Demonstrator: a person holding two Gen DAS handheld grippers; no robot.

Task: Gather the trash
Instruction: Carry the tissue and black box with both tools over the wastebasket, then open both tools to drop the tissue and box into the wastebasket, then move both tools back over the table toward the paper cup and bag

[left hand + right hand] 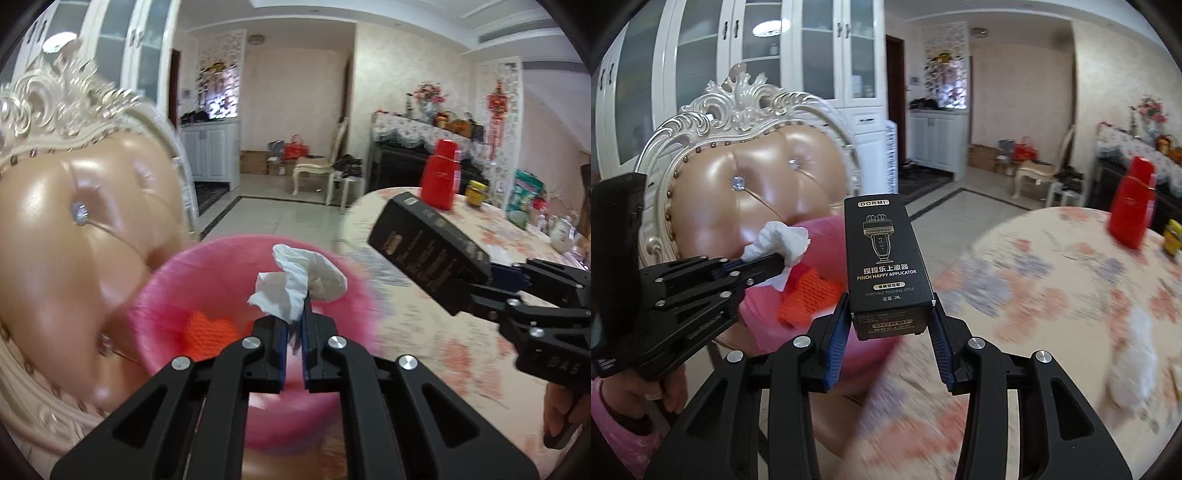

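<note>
both hands are up off the desk [1052, 280] with loads. the left tongs [293, 317] are pinched tight on a crumpled white tissue [295, 280], which hangs over the open mouth of the pink bin [177, 291] sitting beside the padded chair [74, 240], just past the desk's near edge. an orange mesh scrap [210, 328] already lies inside the bin. the right tongs [892, 325] grip a black applicator box [882, 258] by its lower end, jaws narrow around it, the box standing up and held above the desk's rim, close to the bin but not yet over it. the risk, to my eye, is that the tissue is light and only a corner seems caught, so it could cling to a pad or drift outside the rim when let go. the box is gripped low with most of its length above the pads, so a quick swing could tip it out early onto the desk or floor. the two tongs are also near each other and could knock together above the bin. a red bottle [1132, 206] stands well apart at the desk's far edge.
</note>
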